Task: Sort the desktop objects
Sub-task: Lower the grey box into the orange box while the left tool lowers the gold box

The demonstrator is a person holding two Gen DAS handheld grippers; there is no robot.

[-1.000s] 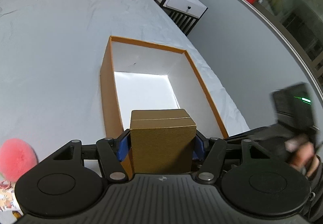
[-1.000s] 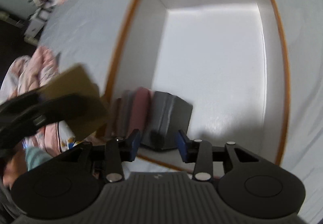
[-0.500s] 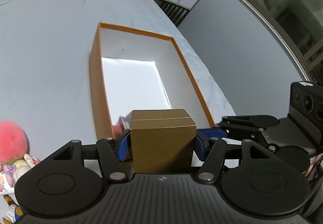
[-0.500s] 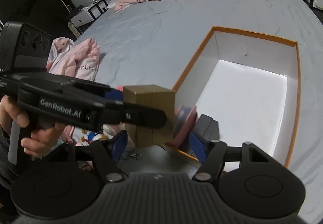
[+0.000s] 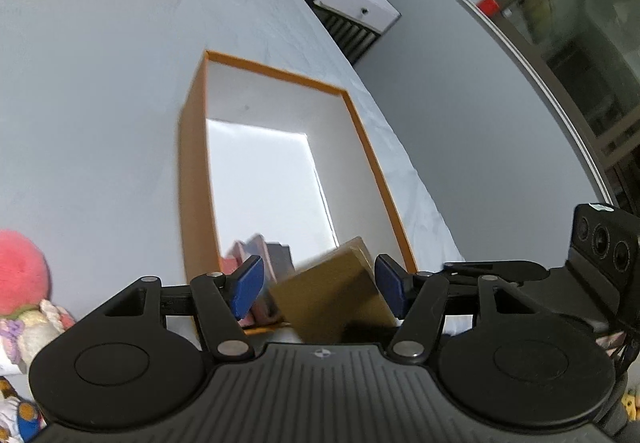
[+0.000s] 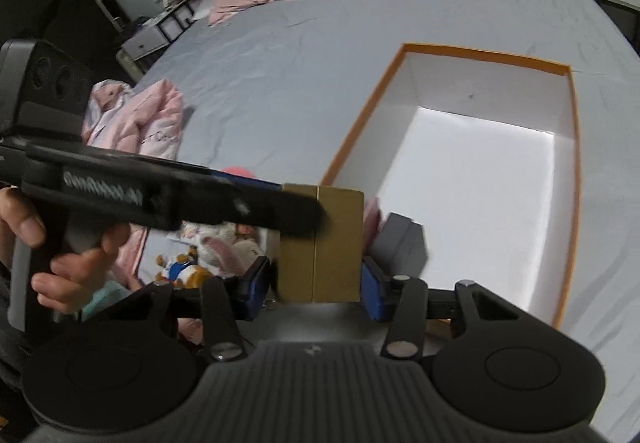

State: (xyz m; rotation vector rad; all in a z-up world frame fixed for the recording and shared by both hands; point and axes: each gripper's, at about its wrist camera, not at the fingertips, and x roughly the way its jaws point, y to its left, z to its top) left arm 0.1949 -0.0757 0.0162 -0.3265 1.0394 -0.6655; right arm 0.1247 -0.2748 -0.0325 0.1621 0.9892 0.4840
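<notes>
The right gripper (image 6: 316,285) has just closed its jaws on the gold box (image 6: 320,243), taking it for the orange box (image 6: 573,147); the left gripper (image 5: 318,285) jaws stand open around it.

Most of your box (image 6: 568,179) floor lies bare; only the near corner is blocked by the grey case (image 6: 400,243) and pink case (image 5: 256,247).

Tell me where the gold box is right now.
In the right wrist view, the gold box sits between the right gripper's fingers, just left of the orange box's near corner.
</notes>
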